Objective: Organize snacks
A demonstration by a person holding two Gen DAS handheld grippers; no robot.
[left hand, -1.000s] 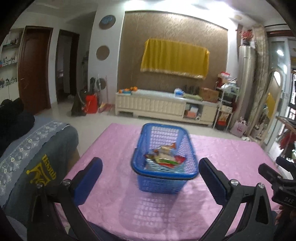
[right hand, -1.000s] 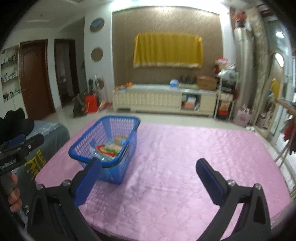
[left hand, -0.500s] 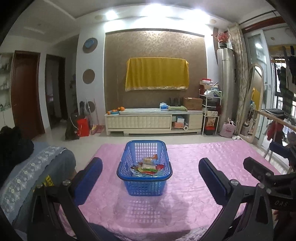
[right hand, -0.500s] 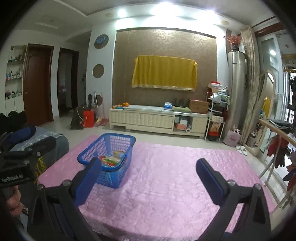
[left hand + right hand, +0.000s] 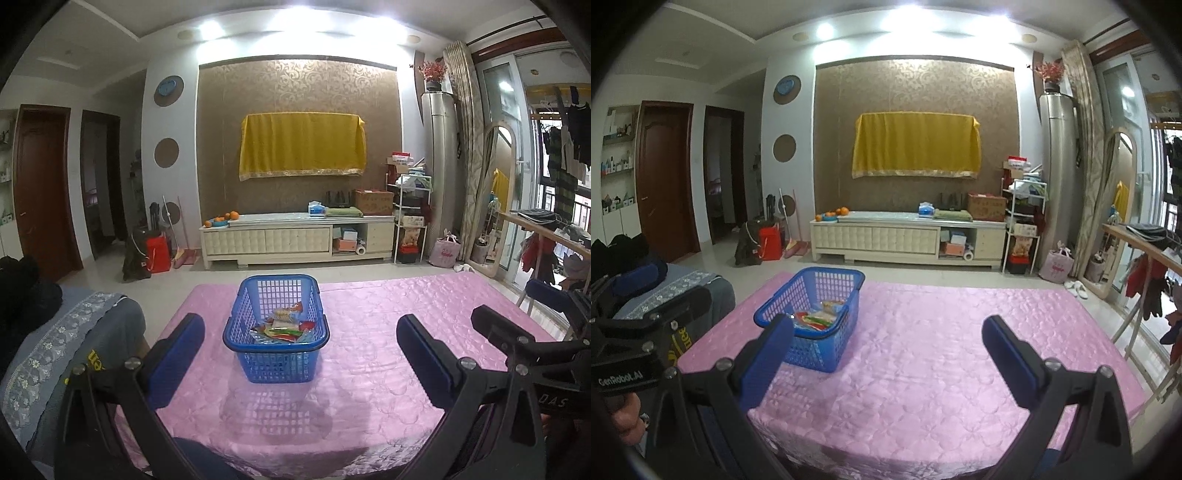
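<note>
A blue plastic basket (image 5: 276, 357) stands on the pink quilted table cover (image 5: 369, 350), with several colourful snack packets (image 5: 284, 326) lying inside it. My left gripper (image 5: 300, 339) is open, held back from the table's near edge, and the basket shows between its blue pads. In the right wrist view the basket (image 5: 812, 325) sits left of centre with the snack packets (image 5: 820, 317) inside. My right gripper (image 5: 888, 341) is open and empty over the near edge, its left pad in front of the basket's near corner.
A grey cushion with yellow print (image 5: 74, 350) lies by the table's left edge. Across the tiled floor stands a white TV cabinet (image 5: 295, 240) with oranges on it. A wooden rail and hanging clothes (image 5: 1152, 280) flank the right side. The other gripper's body (image 5: 532, 347) shows at the right.
Both grippers have drawn back and tilted up from the table. The basket now looks smaller and farther off, and more of the room shows. Both stay open.
</note>
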